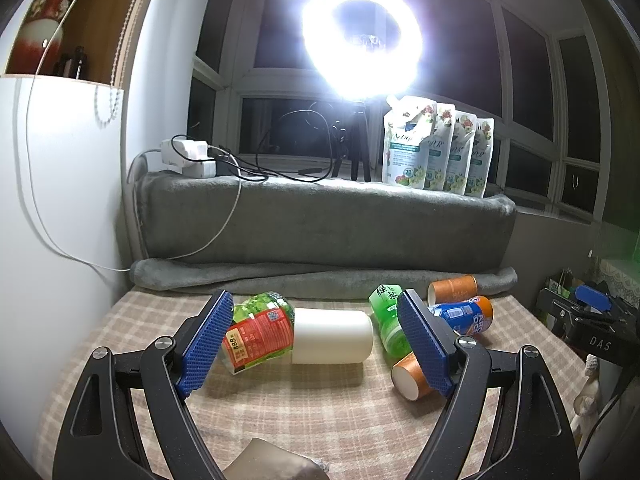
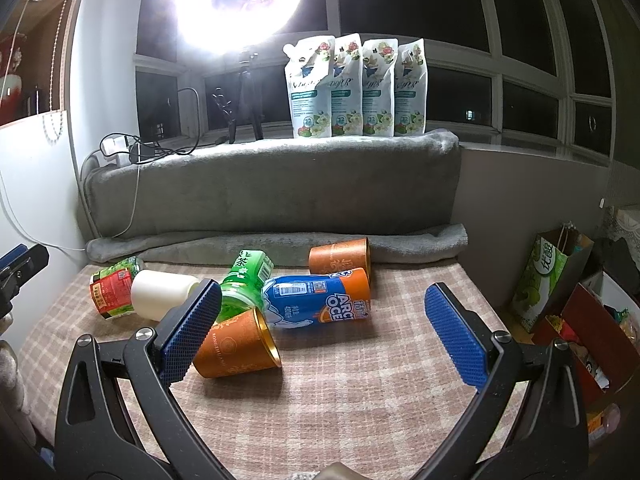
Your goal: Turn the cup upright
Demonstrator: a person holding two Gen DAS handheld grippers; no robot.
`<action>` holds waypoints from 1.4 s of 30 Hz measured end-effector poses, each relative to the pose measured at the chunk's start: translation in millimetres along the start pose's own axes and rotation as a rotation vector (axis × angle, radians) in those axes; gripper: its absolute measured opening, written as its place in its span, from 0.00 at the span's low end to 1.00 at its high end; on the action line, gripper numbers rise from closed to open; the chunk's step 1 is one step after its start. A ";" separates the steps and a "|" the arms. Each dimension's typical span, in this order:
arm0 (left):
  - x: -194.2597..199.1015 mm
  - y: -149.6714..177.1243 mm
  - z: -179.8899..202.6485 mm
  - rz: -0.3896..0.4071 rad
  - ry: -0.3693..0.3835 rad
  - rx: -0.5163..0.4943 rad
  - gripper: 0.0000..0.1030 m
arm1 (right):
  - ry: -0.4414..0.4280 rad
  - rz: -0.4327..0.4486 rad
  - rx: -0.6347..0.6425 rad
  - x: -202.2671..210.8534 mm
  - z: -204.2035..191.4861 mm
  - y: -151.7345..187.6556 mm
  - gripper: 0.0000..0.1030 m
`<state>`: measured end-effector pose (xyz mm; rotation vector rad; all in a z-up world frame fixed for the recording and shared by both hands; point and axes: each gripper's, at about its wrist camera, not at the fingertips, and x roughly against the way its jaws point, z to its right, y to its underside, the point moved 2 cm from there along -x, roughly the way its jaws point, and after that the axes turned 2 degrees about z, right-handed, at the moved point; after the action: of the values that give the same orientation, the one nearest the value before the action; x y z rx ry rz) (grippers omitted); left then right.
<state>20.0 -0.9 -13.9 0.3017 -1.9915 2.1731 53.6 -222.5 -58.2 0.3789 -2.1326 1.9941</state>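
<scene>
Several cups lie on their sides on the checked cloth (image 1: 304, 404). A white cup (image 1: 332, 336) lies between the blue pads of my open, empty left gripper (image 1: 316, 312), with a red-and-green cup (image 1: 260, 332) to its left. A green cup (image 1: 390, 320), a blue-and-orange cup (image 1: 466, 314) and two orange cups (image 1: 412, 374) (image 1: 452, 288) lie to the right. My right gripper (image 2: 320, 320) is open and empty; its left pad is beside the near orange cup (image 2: 236, 344). In this view I also see the blue-and-orange cup (image 2: 320, 296), the green cup (image 2: 244, 280), the far orange cup (image 2: 340, 256) and the white cup (image 2: 164, 294).
A grey blanket-covered ledge (image 1: 328, 224) rises behind the cloth, with refill pouches (image 1: 436, 152), a ring light (image 1: 360, 44) and a power strip with cables (image 1: 188, 158) on it. Bags and boxes (image 2: 560, 280) stand off the right edge. A white wall (image 1: 60, 200) is at the left.
</scene>
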 end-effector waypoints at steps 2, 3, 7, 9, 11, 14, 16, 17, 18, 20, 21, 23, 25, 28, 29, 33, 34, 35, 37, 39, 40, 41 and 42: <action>-0.1 -0.2 0.1 0.000 -0.002 0.000 0.82 | 0.001 0.001 0.000 0.0 -0.1 0.0 1.00; -0.2 -0.4 0.0 -0.001 -0.001 0.000 0.82 | 0.001 0.001 0.000 -0.1 0.0 0.0 1.00; -0.5 2.9 0.8 -0.004 -0.001 0.000 0.82 | 0.000 0.000 0.000 -0.4 -0.1 0.2 1.00; -0.6 3.9 0.9 -0.005 -0.002 0.002 0.82 | 0.000 0.000 0.000 -0.3 0.1 0.3 1.00; -0.8 3.8 1.0 -0.004 -0.002 0.001 0.82 | -0.002 0.000 -0.002 -0.5 -0.1 0.4 1.00; -0.8 3.5 0.8 -0.005 0.000 0.000 0.82 | 0.000 0.001 -0.001 -0.6 -0.6 0.4 1.00; -1.0 3.2 0.8 -0.006 -0.001 -0.001 0.82 | -0.001 0.000 -0.001 -0.9 -0.9 0.2 1.00; -0.9 3.2 0.5 -0.006 -0.001 0.000 0.82 | 0.000 0.000 0.000 -0.9 -1.0 0.1 1.00; -0.9 3.1 0.4 -0.006 -0.001 0.001 0.82 | 0.001 0.000 0.000 -1.1 -1.0 0.0 1.00; -0.9 3.2 0.4 -0.006 0.000 0.001 0.82 | 0.000 -0.001 0.000 -1.1 -0.7 -0.2 1.00; -1.0 3.0 0.4 -0.006 -0.001 0.002 0.82 | 0.000 -0.001 -0.002 -1.1 -1.2 -0.1 1.00; -0.9 3.1 0.4 -0.006 -0.001 0.002 0.82 | 0.001 0.000 0.000 -1.3 -1.4 -0.1 1.00; -1.1 2.5 0.4 -0.006 -0.001 0.001 0.82 | 0.000 -0.001 -0.002 -1.6 -1.6 -0.2 1.00; -1.1 2.9 -0.1 -0.006 -0.001 0.002 0.82 | 0.001 -0.001 0.000 -2.1 -2.0 -0.2 1.00; -1.1 3.4 0.1 -0.006 -0.001 0.002 0.82 | 0.001 -0.002 -0.001 -2.2 -2.0 -0.2 1.00; -1.1 3.0 -0.3 -0.006 -0.001 0.003 0.82 | 0.001 -0.002 0.000 -2.2 -2.8 0.0 1.00; -1.1 3.3 -0.1 -0.006 -0.001 0.002 0.82 | 0.001 -0.002 -0.001 -2.5 -2.8 0.0 1.00; -1.2 3.0 -0.4 -0.007 -0.001 0.003 0.82 | 0.001 -0.002 -0.001 -2.5 -2.9 -0.1 1.00; -1.2 3.2 -0.3 -0.008 0.000 0.004 0.82 | 0.002 -0.003 0.000 -2.7 -2.9 -0.2 1.00; -1.1 3.1 -0.3 -0.007 -0.001 0.003 0.82 | 0.001 -0.004 -0.001 -2.7 -2.8 -0.3 1.00; -1.1 2.8 -0.5 -0.007 -0.001 0.004 0.82 | 0.001 -0.004 0.000 -2.8 -3.1 -0.3 1.00; -1.2 2.9 -0.4 -0.008 -0.001 0.004 0.82 | 0.002 -0.004 0.001 -2.8 -3.1 -0.2 1.00; -1.2 3.0 -0.4 -0.008 0.000 0.004 0.82 | 0.002 -0.003 0.001 -2.8 -3.0 -0.2 1.00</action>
<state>20.4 -0.8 -17.2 0.3101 -1.9833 2.1723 56.2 -219.4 -58.7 0.3799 -2.1282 1.9931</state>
